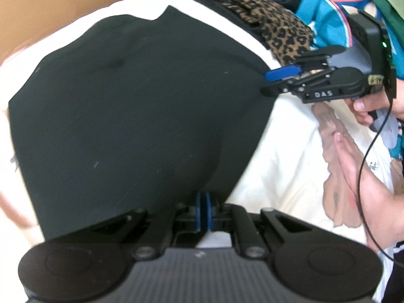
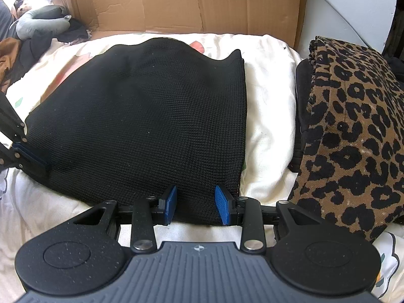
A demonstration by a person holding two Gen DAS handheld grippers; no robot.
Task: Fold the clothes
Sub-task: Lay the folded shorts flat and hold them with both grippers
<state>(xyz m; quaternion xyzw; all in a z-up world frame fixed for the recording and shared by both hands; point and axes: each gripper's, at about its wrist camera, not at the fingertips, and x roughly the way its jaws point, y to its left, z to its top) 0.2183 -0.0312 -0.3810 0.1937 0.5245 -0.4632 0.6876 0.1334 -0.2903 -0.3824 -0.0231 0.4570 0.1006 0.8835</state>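
A folded black knit garment [image 2: 141, 116] lay mid-frame on a cream sheet [image 2: 272, 116]. The left gripper [image 1: 203, 210] pinched its edge; the right gripper [image 2: 194, 203] straddled its near edge, jaws apart (not pressing). A leopard-print pile [image 2: 353, 131] sat at right, with cardboard [image 2: 202, 2] across the top.

Bright daylight in both views. The sheet [image 1: 285, 151] glares pale toward 9 o'clock in the left view, which is softly blurred throughout. The right view is sharp. Fisheye bending and dark corners ring both.

**Bed with clothes laid on a cream sheet**

A bed covered by a cream sheet [image 2: 270, 116] with faint printed patches; a folded black knit garment [image 2: 141, 116] lies flat on it; beside it, a leopard-print garment [image 2: 353, 126] stacked on dark clothing.
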